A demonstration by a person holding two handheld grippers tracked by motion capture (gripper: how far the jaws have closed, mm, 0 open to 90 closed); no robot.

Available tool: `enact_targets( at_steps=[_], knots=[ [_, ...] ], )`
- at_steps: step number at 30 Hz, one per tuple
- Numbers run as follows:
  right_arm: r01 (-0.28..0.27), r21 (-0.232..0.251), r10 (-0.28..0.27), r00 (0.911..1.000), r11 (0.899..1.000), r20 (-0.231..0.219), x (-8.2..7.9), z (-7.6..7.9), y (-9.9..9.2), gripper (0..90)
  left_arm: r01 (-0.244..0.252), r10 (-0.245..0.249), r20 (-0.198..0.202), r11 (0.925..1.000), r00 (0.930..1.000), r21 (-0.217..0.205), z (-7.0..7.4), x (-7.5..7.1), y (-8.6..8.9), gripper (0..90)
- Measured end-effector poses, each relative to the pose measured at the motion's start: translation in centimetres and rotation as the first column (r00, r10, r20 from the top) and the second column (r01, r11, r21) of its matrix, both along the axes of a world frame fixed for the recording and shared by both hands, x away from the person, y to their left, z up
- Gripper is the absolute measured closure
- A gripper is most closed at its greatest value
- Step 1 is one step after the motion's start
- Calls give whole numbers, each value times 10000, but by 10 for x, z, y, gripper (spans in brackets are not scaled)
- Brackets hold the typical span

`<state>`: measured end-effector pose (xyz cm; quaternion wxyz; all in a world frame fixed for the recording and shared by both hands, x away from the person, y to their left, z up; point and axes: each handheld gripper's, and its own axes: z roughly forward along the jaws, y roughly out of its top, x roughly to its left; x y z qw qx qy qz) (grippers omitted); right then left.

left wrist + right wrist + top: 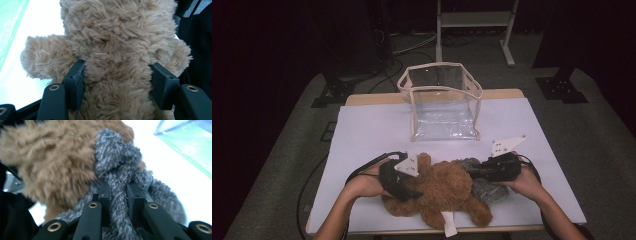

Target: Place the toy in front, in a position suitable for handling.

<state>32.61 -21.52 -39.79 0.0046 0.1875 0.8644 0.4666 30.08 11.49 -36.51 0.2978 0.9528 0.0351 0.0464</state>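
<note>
A brown plush teddy bear [442, 187] lies near the front edge of the white table [372, 130], with a grey knitted scarf [484, 192] bunched at its right side. My left gripper [409, 192] comes at it from the left. In the left gripper view its two pads press into the fur on either side of the bear's body [117, 32], so the left gripper [117, 75] is shut on the bear. From the right, my right gripper [477, 172] reaches in. In the right gripper view the right gripper [118, 192] is shut on a fold of the grey scarf [115, 157], beside the brown fur [55, 162].
A clear plastic bag with cream trim [442, 102] stands open at the back middle of the table. The bear's white tag [449, 223] hangs over the front edge. A metal stand [474, 25] is on the floor beyond the table.
</note>
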Motion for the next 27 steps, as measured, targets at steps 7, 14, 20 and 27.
enact_targets(
  at_steps=[7,14,20,27],
  knots=[
    [32,-631,-31,10000,9980,13,-1,-10,2,762,127,-128,-75,9999,9999,-92,-2,-1,2,372],
    [921,-1142,-910,9957,9892,149,5,-14,-20,761,101,-103,-94,9999,9999,-122,-2,-2,2,372],
    [503,-195,-502,9987,9985,71,10,3,-10,760,329,-329,-56,9995,9994,6,-2,-3,-1,371],
    [47,-246,-40,9997,9997,258,14,8,15,758,637,-637,-80,9980,9979,5,-2,-7,1,371]
  ],
)
